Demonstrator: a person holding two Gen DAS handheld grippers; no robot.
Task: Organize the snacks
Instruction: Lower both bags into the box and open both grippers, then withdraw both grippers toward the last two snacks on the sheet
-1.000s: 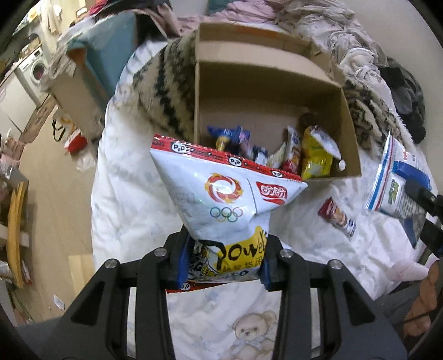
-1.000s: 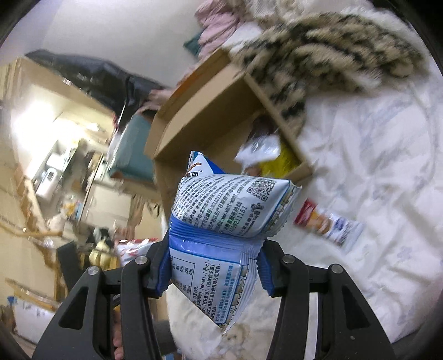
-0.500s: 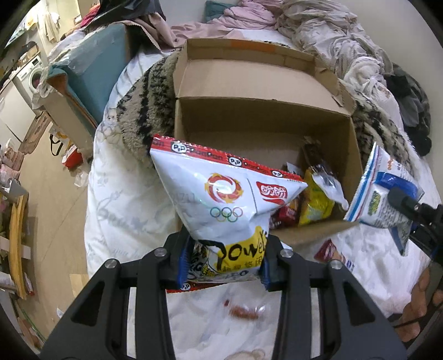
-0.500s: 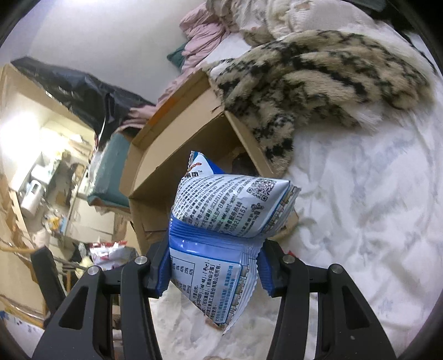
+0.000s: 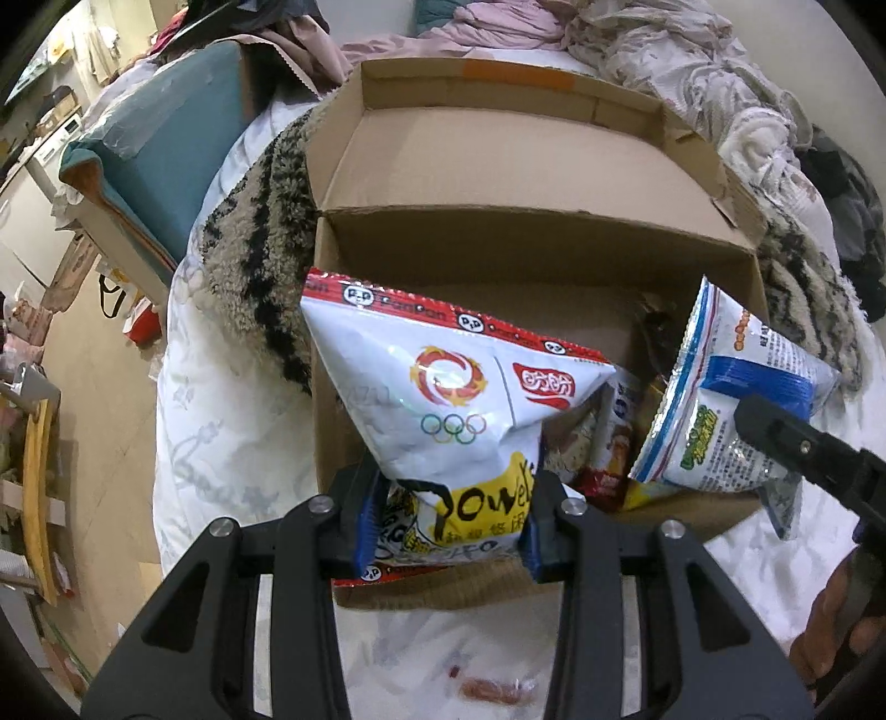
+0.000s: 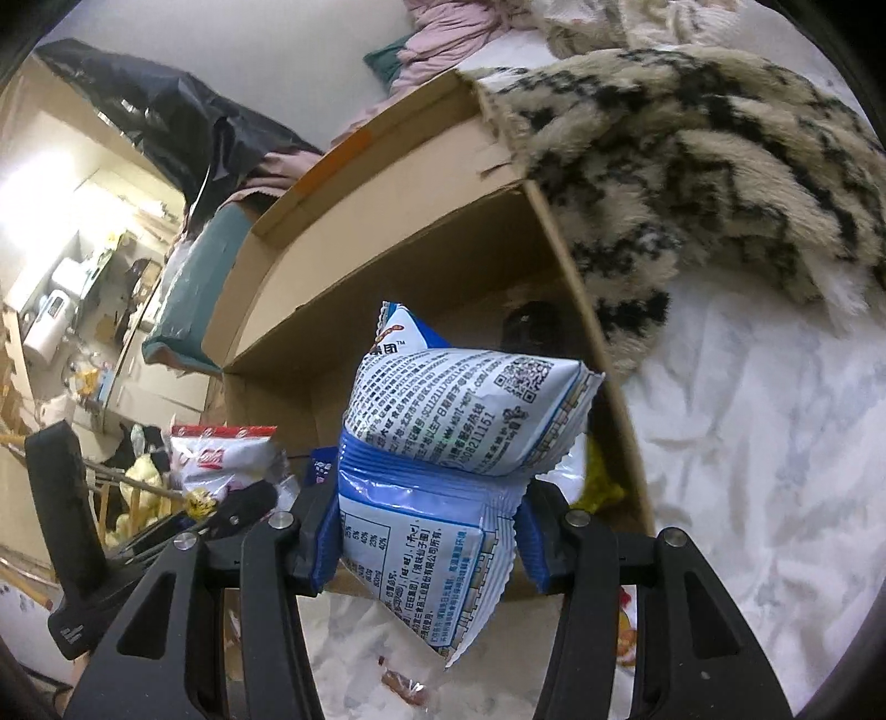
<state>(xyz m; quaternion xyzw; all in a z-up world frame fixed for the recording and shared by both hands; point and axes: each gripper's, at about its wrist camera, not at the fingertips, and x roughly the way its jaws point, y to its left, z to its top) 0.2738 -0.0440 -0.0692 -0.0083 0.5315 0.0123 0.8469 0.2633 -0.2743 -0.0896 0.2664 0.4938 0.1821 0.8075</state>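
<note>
My left gripper (image 5: 451, 523) is shut on a white and red PanPan chip bag (image 5: 454, 399), held over the near left part of an open cardboard box (image 5: 498, 160). My right gripper (image 6: 426, 540) is shut on a blue and white snack bag (image 6: 459, 421), held over the box's near right edge; this bag also shows in the left wrist view (image 5: 725, 410). Several snack packets (image 5: 603, 454) lie in the box bottom, mostly hidden behind the bags. The chip bag shows in the right wrist view (image 6: 221, 454).
The box (image 6: 387, 221) sits on a white bedsheet (image 6: 775, 443) beside a furry patterned blanket (image 6: 692, 155). A small red wrapped snack (image 5: 493, 689) lies on the sheet near me. Piled clothes (image 5: 664, 50) lie behind the box. The floor (image 5: 99, 387) drops off left.
Both grippers have moved forward toward the box with their bags. The box now fills more of both views and the bags hang over its opening.
</note>
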